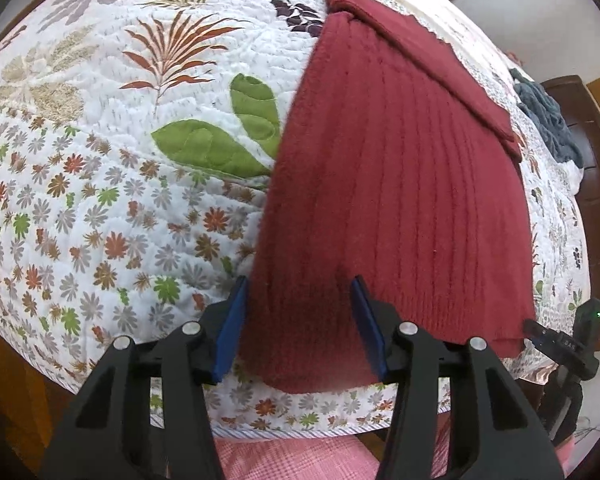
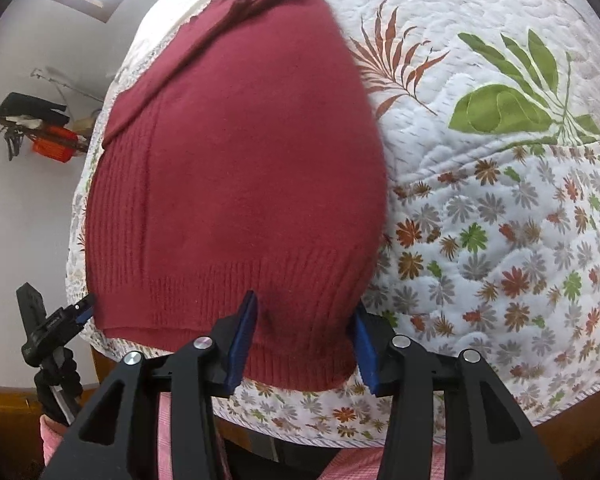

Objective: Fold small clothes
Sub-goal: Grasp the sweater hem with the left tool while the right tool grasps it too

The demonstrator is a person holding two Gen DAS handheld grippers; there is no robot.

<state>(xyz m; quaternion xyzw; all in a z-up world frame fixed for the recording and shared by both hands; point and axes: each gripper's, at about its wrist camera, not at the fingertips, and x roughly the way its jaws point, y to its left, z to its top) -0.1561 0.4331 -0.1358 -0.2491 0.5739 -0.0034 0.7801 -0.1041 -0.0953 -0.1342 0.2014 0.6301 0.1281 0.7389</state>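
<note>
Left wrist view: left gripper (image 1: 300, 328), fingers (image 1: 232, 332) spread wide, straddling near hem corner of dark red knit sweater (image 1: 400, 184); cloth between the blue pads, contact unclear. Sweater flat on floral quilt (image 1: 112, 184), sleeve folded across far end. Blue-grey cloth (image 1: 548, 120) heaped well beyond, right of fingers.

Right wrist view: right gripper (image 2: 306, 344), fingers (image 2: 244, 340) likewise wide, opposite hem corner of sweater (image 2: 244, 160) between them. Other gripper's tip just beside hem, far left.
</note>
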